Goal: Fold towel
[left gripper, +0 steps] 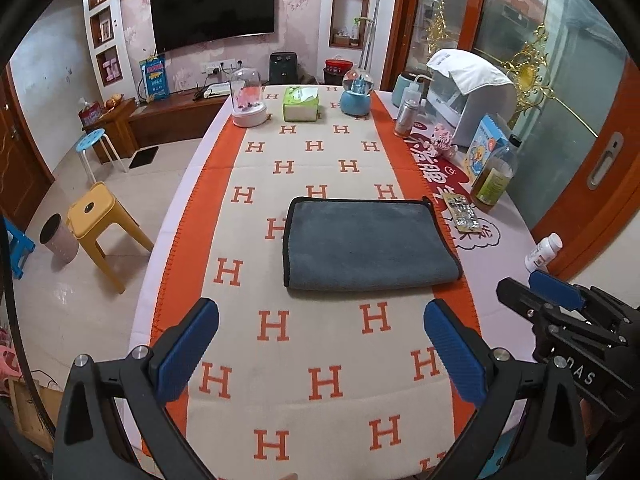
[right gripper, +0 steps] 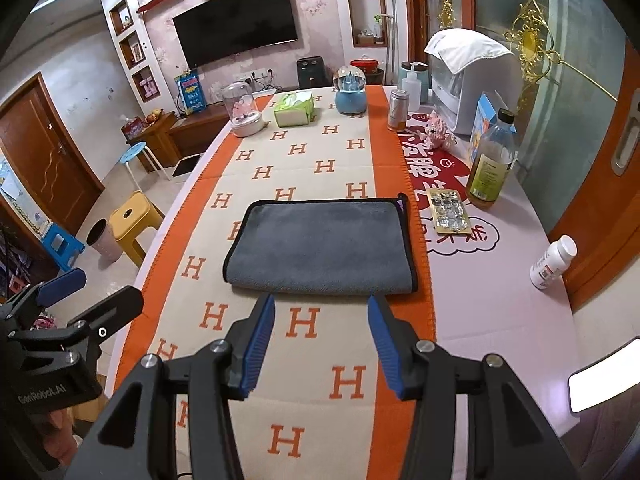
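A grey towel (left gripper: 366, 242) with black edging lies folded flat on the orange and cream H-patterned table runner (left gripper: 280, 360); it also shows in the right wrist view (right gripper: 320, 246). My left gripper (left gripper: 320, 328) is open and empty, held above the runner short of the towel's near edge. My right gripper (right gripper: 321, 322) is open and empty, its blue pads just short of the towel's near edge. The right gripper also shows at the right of the left wrist view (left gripper: 556, 292), and the left gripper at the left of the right wrist view (right gripper: 76, 288).
A blister pack (right gripper: 448, 212), an oil bottle (right gripper: 490, 160) and a white pill bottle (right gripper: 554, 262) lie right of the towel. A tissue box (right gripper: 294, 110), two glass domes, a can and a covered appliance (right gripper: 468, 80) stand at the far end. Stools stand on the floor at left.
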A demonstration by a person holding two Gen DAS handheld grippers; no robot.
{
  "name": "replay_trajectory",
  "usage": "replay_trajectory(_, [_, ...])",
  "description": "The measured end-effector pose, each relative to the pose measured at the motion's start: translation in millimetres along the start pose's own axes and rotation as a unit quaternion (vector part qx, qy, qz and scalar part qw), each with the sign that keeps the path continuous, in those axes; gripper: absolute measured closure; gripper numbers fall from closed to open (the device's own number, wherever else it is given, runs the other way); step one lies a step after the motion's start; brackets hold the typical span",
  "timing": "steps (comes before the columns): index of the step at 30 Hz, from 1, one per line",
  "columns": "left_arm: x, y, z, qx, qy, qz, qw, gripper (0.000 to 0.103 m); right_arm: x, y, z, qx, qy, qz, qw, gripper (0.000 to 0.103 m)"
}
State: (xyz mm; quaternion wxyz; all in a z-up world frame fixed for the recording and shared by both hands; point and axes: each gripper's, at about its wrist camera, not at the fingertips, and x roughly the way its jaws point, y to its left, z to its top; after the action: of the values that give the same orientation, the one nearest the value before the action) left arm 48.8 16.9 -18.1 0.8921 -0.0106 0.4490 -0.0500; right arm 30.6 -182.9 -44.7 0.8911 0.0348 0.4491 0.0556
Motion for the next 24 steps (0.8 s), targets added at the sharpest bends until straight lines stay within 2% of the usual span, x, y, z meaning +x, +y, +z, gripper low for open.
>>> replay_trajectory(3, [-7.0,-2.9,-4.4,0.002,-0.005,0.005,1.0,0.001,-9.2,1.9,-4.0,0.005,-0.009,-0.001,1.0,0.047])
replay_trajectory(12, [-14.6,-7.9,-19.2,-0.003,0.007,0.016,0.9998,0.001,-27.2,11.7,-11.4,-0.001,-0.021,-0.012,1.0,0.046])
replay_trajectory(24, [-26.1,-10.8,-28.1,-0.008,0.0,0.036,0.9993,0.001,-36.9,15.9,-21.8,-0.008,-0.024,-0.031,0.999,0.046])
